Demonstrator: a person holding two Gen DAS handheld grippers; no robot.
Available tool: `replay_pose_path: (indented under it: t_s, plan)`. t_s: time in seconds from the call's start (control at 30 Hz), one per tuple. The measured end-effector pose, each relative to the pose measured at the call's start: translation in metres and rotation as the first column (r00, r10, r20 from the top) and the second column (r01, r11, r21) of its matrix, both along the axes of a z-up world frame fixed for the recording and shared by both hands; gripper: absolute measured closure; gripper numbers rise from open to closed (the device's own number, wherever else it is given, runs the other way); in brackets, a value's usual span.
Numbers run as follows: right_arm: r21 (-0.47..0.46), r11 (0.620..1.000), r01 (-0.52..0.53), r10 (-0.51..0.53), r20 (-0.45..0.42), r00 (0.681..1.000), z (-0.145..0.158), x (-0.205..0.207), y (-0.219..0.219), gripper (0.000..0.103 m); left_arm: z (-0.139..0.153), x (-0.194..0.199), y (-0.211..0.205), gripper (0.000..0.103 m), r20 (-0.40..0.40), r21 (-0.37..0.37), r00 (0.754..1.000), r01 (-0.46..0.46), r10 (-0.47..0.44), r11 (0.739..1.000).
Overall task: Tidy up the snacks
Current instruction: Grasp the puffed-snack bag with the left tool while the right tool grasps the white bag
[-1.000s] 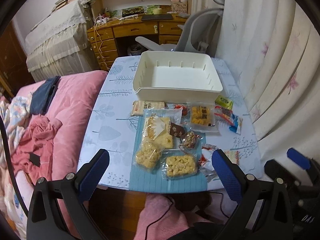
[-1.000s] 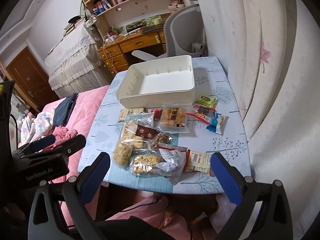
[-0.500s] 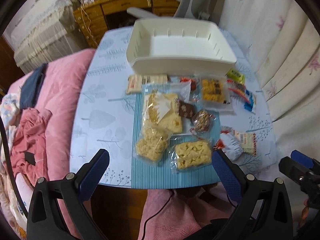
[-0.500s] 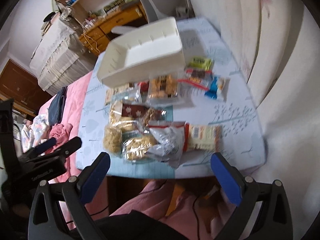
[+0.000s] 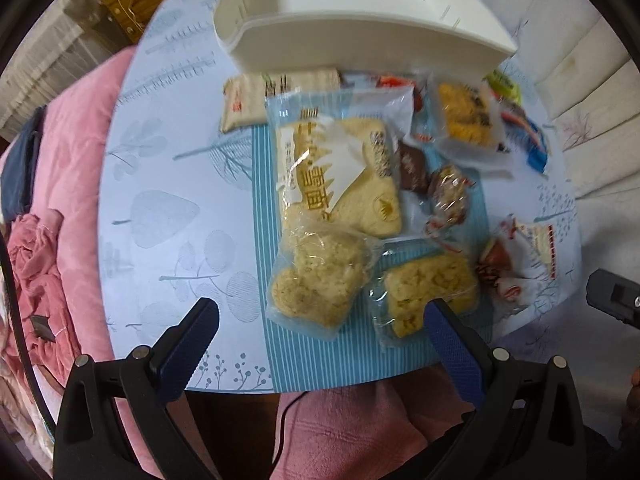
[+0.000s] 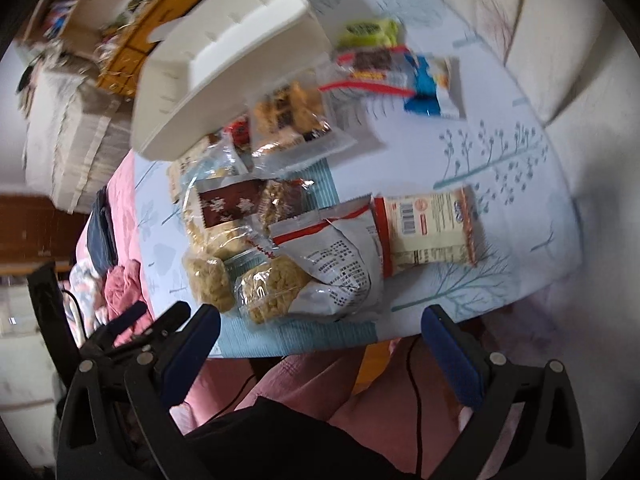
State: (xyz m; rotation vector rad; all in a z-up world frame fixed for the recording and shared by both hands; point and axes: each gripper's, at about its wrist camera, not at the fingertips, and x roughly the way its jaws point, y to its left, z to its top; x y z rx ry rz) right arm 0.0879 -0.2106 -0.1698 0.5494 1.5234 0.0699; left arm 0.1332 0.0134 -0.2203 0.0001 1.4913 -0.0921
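Observation:
Several snack packets lie on a pale blue table (image 5: 160, 208) in front of an empty white bin (image 5: 360, 20), also in the right wrist view (image 6: 224, 60). Nearest my left gripper (image 5: 320, 344) are two clear bags of yellow puffed cakes (image 5: 316, 280) (image 5: 428, 288) on a striped blue mat (image 5: 320, 352). My left gripper is open and empty above the table's near edge. My right gripper (image 6: 320, 340) is open and empty, just in front of a grey-white crinkled bag (image 6: 340, 264) and a cream packet with a barcode (image 6: 432, 232).
A pink quilt (image 5: 60, 240) lies left of the table. A pale curtain (image 6: 580, 60) hangs along the right side. Small green, red and blue packets (image 6: 400, 64) lie at the table's far right. Pink cloth (image 5: 360, 432) is below the near edge.
Both grippers have moved forward and down toward the snacks, which now look much larger. The right view has tilted. Both stay open and empty.

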Motion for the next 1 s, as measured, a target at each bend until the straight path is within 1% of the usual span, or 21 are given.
replay_pose_path:
  t_s: [0.1,0.2,0.33,0.4,0.47,0.57,0.63,0.77,0.83,0.87,0.9,1.0]
  plan:
    - [0.009,0.998,0.055,-0.054,-0.064,0.997,-0.014,0.004,0.000,0.002,-0.017,0.008,0.006,0.001,-0.069,-0.010,0.998,-0.007,0.006,1.000]
    - [0.021,0.994,0.107,-0.103,-0.121,0.987,-0.029,0.005,-0.001,0.002,-0.031,0.015,0.009,0.001,-0.118,-0.022,0.993,-0.006,0.003,1.000]
    - [0.037,0.983,0.182,-0.170,-0.211,0.963,-0.050,0.003,-0.002,0.002,-0.049,0.023,0.012,0.002,-0.177,-0.036,0.984,0.007,-0.013,0.999]
    - [0.041,0.978,0.207,-0.191,-0.242,0.951,-0.057,0.001,-0.001,0.002,-0.057,0.027,0.013,0.006,-0.200,-0.047,0.980,0.010,-0.019,0.999]
    - [0.043,0.973,0.225,-0.207,-0.262,0.943,-0.062,0.001,-0.001,0.003,-0.062,0.031,0.013,0.006,-0.216,-0.049,0.976,0.013,-0.023,0.999]
    - [0.046,0.970,0.240,-0.218,-0.278,0.935,-0.068,0.003,0.001,0.007,-0.069,0.037,0.014,0.009,-0.232,-0.058,0.972,0.017,-0.030,0.998]
    - [0.040,0.966,0.254,-0.232,-0.292,0.928,-0.073,0.004,0.001,0.009,-0.074,0.042,0.015,0.013,-0.239,-0.063,0.971,0.019,-0.033,0.998]
    - [0.037,0.960,0.277,-0.252,-0.317,0.914,-0.083,0.005,0.000,0.017,-0.083,0.046,0.016,0.018,-0.251,-0.051,0.967,0.023,-0.036,0.998]
    - [0.041,0.957,0.287,-0.259,-0.325,0.910,-0.085,0.004,-0.001,0.025,-0.086,0.049,0.014,0.026,-0.257,-0.058,0.966,0.022,-0.036,0.998]
    - [0.046,0.955,0.294,-0.263,-0.331,0.906,-0.086,0.004,-0.001,0.031,-0.086,0.051,0.013,0.028,-0.259,-0.060,0.965,0.021,-0.036,0.998]
    - [0.051,0.953,0.299,-0.265,-0.335,0.904,-0.087,0.004,-0.002,0.034,-0.086,0.051,0.014,0.034,-0.261,-0.060,0.965,0.024,-0.038,0.998]
    - [0.060,0.951,0.302,-0.265,-0.338,0.903,-0.090,0.003,-0.005,0.036,-0.085,0.050,0.012,0.039,-0.261,-0.059,0.964,0.026,-0.041,0.998]
